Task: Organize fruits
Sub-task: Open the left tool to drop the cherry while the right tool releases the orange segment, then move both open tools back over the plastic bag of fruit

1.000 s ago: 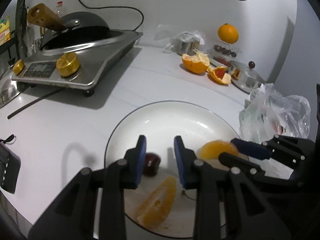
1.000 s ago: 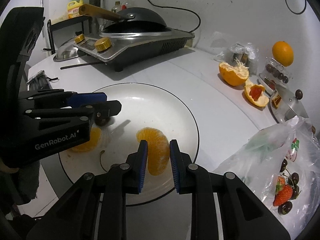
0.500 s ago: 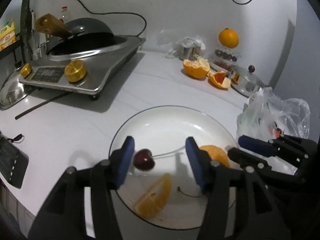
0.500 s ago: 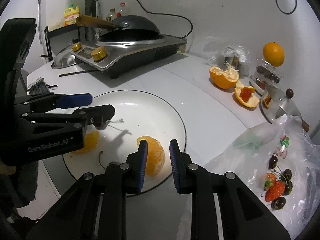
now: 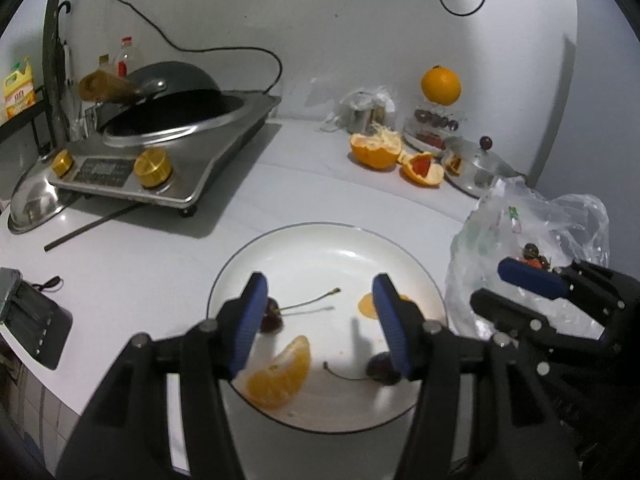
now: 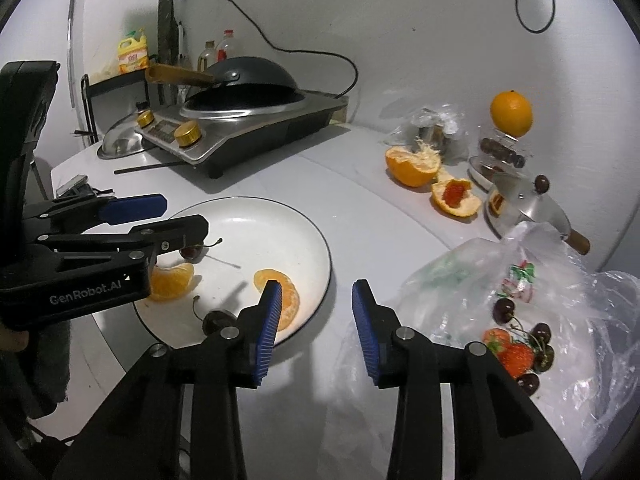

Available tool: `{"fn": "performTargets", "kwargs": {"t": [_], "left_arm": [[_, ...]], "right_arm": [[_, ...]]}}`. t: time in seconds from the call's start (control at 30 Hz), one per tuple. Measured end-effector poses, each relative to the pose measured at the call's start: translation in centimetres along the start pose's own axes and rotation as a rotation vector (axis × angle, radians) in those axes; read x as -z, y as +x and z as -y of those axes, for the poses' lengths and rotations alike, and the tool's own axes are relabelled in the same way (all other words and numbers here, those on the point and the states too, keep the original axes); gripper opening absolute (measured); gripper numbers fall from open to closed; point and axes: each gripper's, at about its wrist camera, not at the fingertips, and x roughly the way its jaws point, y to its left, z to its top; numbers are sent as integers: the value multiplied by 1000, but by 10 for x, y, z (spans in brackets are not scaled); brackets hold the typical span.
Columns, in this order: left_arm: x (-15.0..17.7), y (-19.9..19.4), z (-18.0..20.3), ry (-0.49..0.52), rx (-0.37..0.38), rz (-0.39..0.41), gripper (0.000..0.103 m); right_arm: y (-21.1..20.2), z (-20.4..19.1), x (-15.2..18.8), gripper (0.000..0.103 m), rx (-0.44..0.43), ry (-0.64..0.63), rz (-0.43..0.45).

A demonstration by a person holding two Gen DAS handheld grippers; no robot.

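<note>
A white plate (image 5: 320,240) (image 6: 260,220) holds two orange segments (image 5: 280,376) (image 6: 172,280), (image 6: 288,296) and two dark cherries (image 5: 272,318) (image 6: 191,252), (image 5: 382,368) (image 6: 218,320). My left gripper (image 5: 318,322) is open and empty above the plate's near part, with both cherries lying by its fingers. My right gripper (image 6: 316,320) is open and empty, above the counter between the plate and a clear plastic bag (image 6: 520,280) that holds cherries and strawberries (image 6: 516,352).
An induction cooker with a black wok (image 5: 168,136) stands at the back left. Orange peel halves (image 5: 376,152), a whole orange (image 5: 440,84) on a small container and a steel lid (image 5: 476,164) stand at the back right. A dark device (image 5: 32,320) lies at the left edge.
My left gripper opened, let go of a cherry onto the plate and drew back. My right gripper opened, drew back and turned right toward the bag. A second cherry now lies near the plate's front.
</note>
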Motion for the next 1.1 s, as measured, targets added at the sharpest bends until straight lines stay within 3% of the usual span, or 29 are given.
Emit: {"fn": "performTargets", "kwargs": {"t": [0.23,0.37,1.1], "left_arm": [[-2,-12,17,29,-5,21,57],[-4,-19,28,46,-7,30,57],[-5,-44,106,142,-3,63,58]], "right_arm": [[-20,15,6,40,25,35,33],[-33,26,11,46,39,55,55],[-91,93,48,46,125,157,129]]}}
